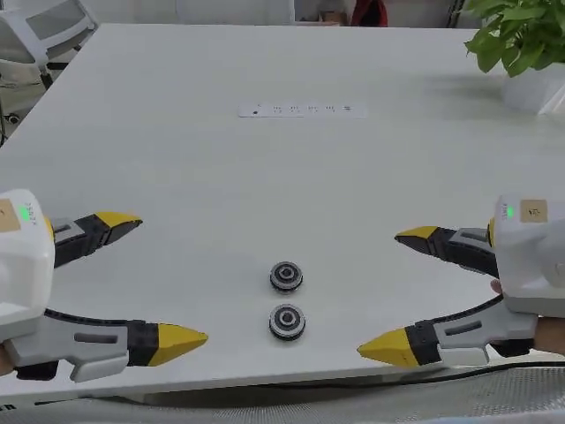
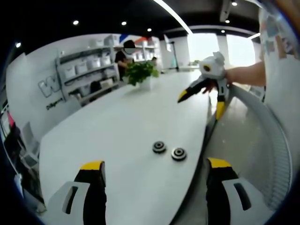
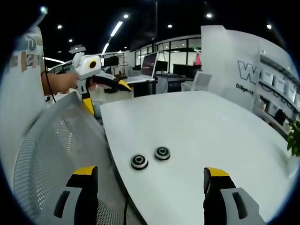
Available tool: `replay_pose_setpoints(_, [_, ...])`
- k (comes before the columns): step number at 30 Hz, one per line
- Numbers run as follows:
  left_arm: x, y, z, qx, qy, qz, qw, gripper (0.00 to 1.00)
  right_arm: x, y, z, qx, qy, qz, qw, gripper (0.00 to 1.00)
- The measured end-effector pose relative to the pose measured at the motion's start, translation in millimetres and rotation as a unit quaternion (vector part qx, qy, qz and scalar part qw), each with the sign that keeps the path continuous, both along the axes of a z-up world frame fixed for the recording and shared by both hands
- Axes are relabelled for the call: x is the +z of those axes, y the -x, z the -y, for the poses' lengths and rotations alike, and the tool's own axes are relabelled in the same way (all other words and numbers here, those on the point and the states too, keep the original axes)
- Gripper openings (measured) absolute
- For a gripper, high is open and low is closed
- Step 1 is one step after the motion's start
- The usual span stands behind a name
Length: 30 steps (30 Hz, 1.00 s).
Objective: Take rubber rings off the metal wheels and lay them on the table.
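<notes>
Landmark: I take the socket strip (image 1: 302, 109), set flush in the white table (image 1: 177, 159), as my reference for every place below.
Far wheel: the far wheel (image 1: 286, 276) (image 2: 159, 147) (image 3: 162, 153) lies flat on the table, well apart from the socket strip on its near side and roughly in line with it.
Near wheel: the near wheel (image 1: 287, 321) (image 2: 178, 153) (image 3: 139, 161) lies flat just beside the far wheel, farther again from the socket strip and close to the table's front edge. The two do not touch.
Rubber rings: I see dark rubber rings (image 1: 273, 323) around both metal wheels, so both are still on.
Left gripper: the left gripper (image 1: 169, 279) (image 2: 155, 164) (image 3: 108, 100) hangs near-left of the socket strip, left of the wheels and apart from them. Its jaws are spread wide with nothing between them.
Right gripper: the right gripper (image 1: 379, 293) (image 2: 199, 107) (image 3: 149, 170) hangs near-right of the socket strip, right of the wheels, touching neither. Its jaws are also spread wide and hold nothing.
Potted plant: a potted plant (image 1: 521, 35) (image 2: 140, 72) stands on the table far-right of the socket strip.
Mesh: a grey mesh surface (image 1: 530, 389) (image 3: 51, 150) lies beyond the table's front edge, on the side away from the socket strip; I cannot tell what it belongs to.
</notes>
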<state>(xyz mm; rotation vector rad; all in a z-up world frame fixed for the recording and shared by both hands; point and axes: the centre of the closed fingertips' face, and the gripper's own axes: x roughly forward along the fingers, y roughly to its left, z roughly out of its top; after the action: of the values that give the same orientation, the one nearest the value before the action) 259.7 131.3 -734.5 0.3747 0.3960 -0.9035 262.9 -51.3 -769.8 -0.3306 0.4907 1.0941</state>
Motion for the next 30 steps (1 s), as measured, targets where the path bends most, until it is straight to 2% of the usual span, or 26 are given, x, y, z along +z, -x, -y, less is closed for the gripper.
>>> replay_pose_setpoints(4, [-2.4, 0.0, 0.6, -0.002, -0.002, -0.003, 1.0, 0.9, -3.1, 1.3, 0.8, 0.002, 0.006, -0.002, 1.0, 0.94])
replay_pose_setpoints(20, [-8.1, 2.5, 2.1, -0.005, -0.001, -0.011, 0.9999, 0.89, -4.4, 0.2, -0.5, 0.006, 0.002, -0.006, 1.0, 0.94])
replay_pose_setpoints(30, [-6.1, -4.5, 2.4, -0.01, -0.005, -0.008, 0.9999, 0.87, -5.3, -3.0, -5.5, 0.021, 0.009, -0.003, 0.9997, 0.92])
